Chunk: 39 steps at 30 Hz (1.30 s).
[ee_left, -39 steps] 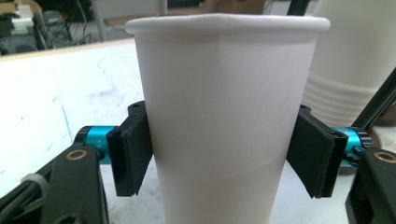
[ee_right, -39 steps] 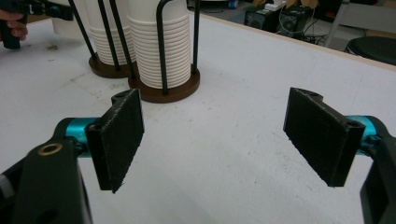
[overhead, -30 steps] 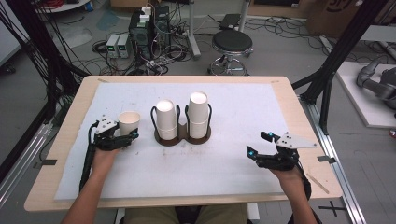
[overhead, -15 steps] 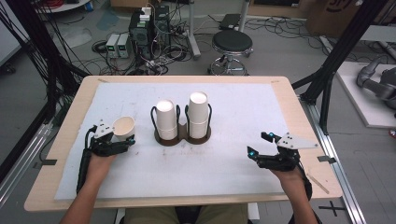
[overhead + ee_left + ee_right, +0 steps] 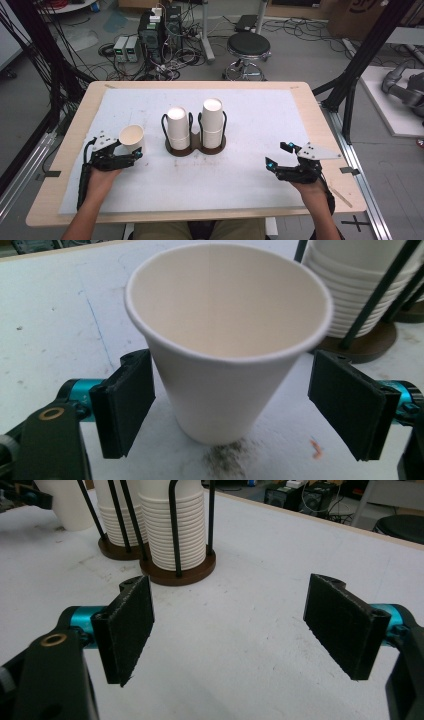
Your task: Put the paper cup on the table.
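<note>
1. My left tongs (image 5: 227, 410) now stand apart on either side of the paper cup (image 5: 225, 335), with neither pad pressing its wall. A second ago the cup stood upright in them, half a second ago it was tipped over in their grip, and now it stands upright on the tabletop (image 5: 260, 115) with its mouth up.
2. I judge from this that the cup has just been set down and let go, so placing this single cup looks finished and my left hand is free to draw back.
3. The cup sits at the left of the white sheet, near the left-hand stack in the cup holder (image 5: 194, 148) but apart from it.
4. The cup is plain white paper, tapered toward its base, with a rolled rim and an empty, clean inside. A dark smudge marks the sheet just in front of its foot.
5. My right tongs (image 5: 227, 630) are also spread wide and hold nothing, resting low over the near right part of the tabletop, well apart from the two stacks (image 5: 175, 525).
</note>
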Motion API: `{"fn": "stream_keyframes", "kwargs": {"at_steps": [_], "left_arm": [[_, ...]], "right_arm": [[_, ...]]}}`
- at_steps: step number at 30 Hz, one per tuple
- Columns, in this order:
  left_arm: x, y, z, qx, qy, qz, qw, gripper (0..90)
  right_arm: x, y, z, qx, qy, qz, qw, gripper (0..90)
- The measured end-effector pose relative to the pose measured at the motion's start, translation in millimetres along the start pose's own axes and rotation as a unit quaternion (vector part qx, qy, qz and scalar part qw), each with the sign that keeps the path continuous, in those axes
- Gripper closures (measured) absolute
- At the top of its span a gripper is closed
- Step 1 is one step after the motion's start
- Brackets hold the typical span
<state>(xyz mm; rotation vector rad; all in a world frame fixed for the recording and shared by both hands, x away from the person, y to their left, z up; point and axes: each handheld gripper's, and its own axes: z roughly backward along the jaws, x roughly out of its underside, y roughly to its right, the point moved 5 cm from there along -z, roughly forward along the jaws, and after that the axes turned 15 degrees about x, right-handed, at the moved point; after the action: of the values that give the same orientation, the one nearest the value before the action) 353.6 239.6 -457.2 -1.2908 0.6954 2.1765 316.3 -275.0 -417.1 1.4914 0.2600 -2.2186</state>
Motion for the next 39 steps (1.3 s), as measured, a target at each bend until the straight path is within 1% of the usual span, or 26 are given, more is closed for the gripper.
{"fn": "stream_keyframes", "kwargs": {"at_steps": [2, 5, 7, 9, 11, 12, 13, 14, 16, 17, 19, 22, 24, 25, 27, 28, 31, 33, 35, 38, 39], "left_arm": [[-1.0, 2.0, 10.1, 0.001, 0.013, -0.002, 0.9999, 18.4], [-3.7, 5.7, 24.5, 0.001, 0.043, 0.001, 0.9991, 17.8], [-7.0, 8.4, 33.2, -0.001, 0.061, -0.002, 0.9981, 16.0], [-12.4, 11.9, 40.8, -0.005, 0.085, -0.010, 0.9963, 15.9], [-19.2, 16.7, 45.5, -0.007, 0.111, -0.016, 0.9937, 15.8], [-21.8, 18.9, 47.0, -0.006, 0.119, -0.020, 0.9927, 15.8], [-26.3, 22.8, 49.0, -0.006, 0.136, -0.028, 0.9904, 15.8], [-28.6, 25.2, 50.0, -0.004, 0.145, -0.032, 0.9890, 15.8], [-34.3, 32.5, 50.7, 0.016, 0.172, -0.036, 0.9844, 15.7], [-35.8, 35.8, 49.9, 0.028, 0.182, -0.034, 0.9823, 15.7], [-36.8, 42.3, 46.0, 0.055, 0.195, -0.028, 0.9788, 15.7], [-36.4, 51.6, 39.2, 0.086, 0.199, -0.027, 0.9758, 15.7], [-36.4, 57.4, 34.7, 0.103, 0.200, -0.026, 0.9741, 15.7], [-36.0, 60.3, 32.5, 0.111, 0.197, -0.027, 0.9736, 15.7], [-35.3, 64.6, 29.2, 0.120, 0.194, -0.031, 0.9732, 15.7], [-34.7, 66.0, 28.0, 0.122, 0.190, -0.033, 0.9737, 15.7], [-32.9, 69.7, 24.2, 0.131, 0.183, -0.036, 0.9737, 15.7], [-32.1, 70.4, 23.5, 0.131, 0.179, -0.039, 0.9743, 15.7], [-31.5, 70.7, 23.5, 0.133, 0.180, -0.038, 0.9738, 15.7], [-30.5, 71.5, 23.1, 0.137, 0.178, -0.043, 0.9736, 15.7], [-30.6, 72.2, 22.7, 0.139, 0.179, -0.043, 0.9731, 15.7]], "right_arm": [[0.3, 0.3, 0.0, -0.001, 0.000, 0.000, 1.0000, 21.0], [0.3, 0.3, 0.0, -0.001, 0.000, 0.001, 1.0000, 21.0], [0.4, 0.4, -0.1, -0.001, -0.001, 0.000, 1.0000, 21.0], [0.8, 0.6, -0.3, -0.002, -0.003, -0.005, 1.0000, 21.0], [1.5, 0.7, -0.6, -0.003, -0.005, -0.006, 1.0000, 21.0], [1.8, 0.9, -0.7, -0.002, -0.006, -0.005, 1.0000, 21.0], [2.1, 0.8, -0.6, -0.002, -0.007, -0.006, 1.0000, 21.0], [2.7, 0.6, -0.5, -0.001, -0.008, -0.005, 1.0000, 21.0], [3.7, 1.1, -0.8, 0.002, -0.008, -0.003, 1.0000, 21.0], [4.1, 1.6, -0.9, 0.003, -0.008, -0.003, 1.0000, 21.0], [4.7, 2.3, -0.3, 0.008, -0.010, -0.005, 0.9999, 21.0], [4.6, 2.9, 0.9, 0.016, -0.008, -0.008, 0.9998, 21.0], [5.4, 2.5, 1.8, 0.018, -0.010, -0.004, 0.9998, 21.0], [6.0, 2.1, 1.9, 0.020, -0.012, -0.004, 0.9997, 21.0], [6.6, 1.9, 2.0, 0.021, -0.015, -0.003, 0.9997, 21.0], [6.5, 2.1, 1.9, 0.022, -0.014, -0.002, 0.9997, 21.0], [5.8, 1.7, 2.9, 0.025, -0.012, -0.004, 0.9996, 21.0], [6.2, 1.2, 4.1, 0.027, -0.013, -0.005, 0.9995, 21.0], [6.9, 0.8, 5.8, 0.030, -0.015, -0.007, 0.9994, 21.0], [8.1, -0.2, 9.5, 0.036, -0.014, -0.012, 0.9992, 21.0], [8.8, -0.6, 10.3, 0.036, -0.014, -0.011, 0.9992, 21.0]]}}
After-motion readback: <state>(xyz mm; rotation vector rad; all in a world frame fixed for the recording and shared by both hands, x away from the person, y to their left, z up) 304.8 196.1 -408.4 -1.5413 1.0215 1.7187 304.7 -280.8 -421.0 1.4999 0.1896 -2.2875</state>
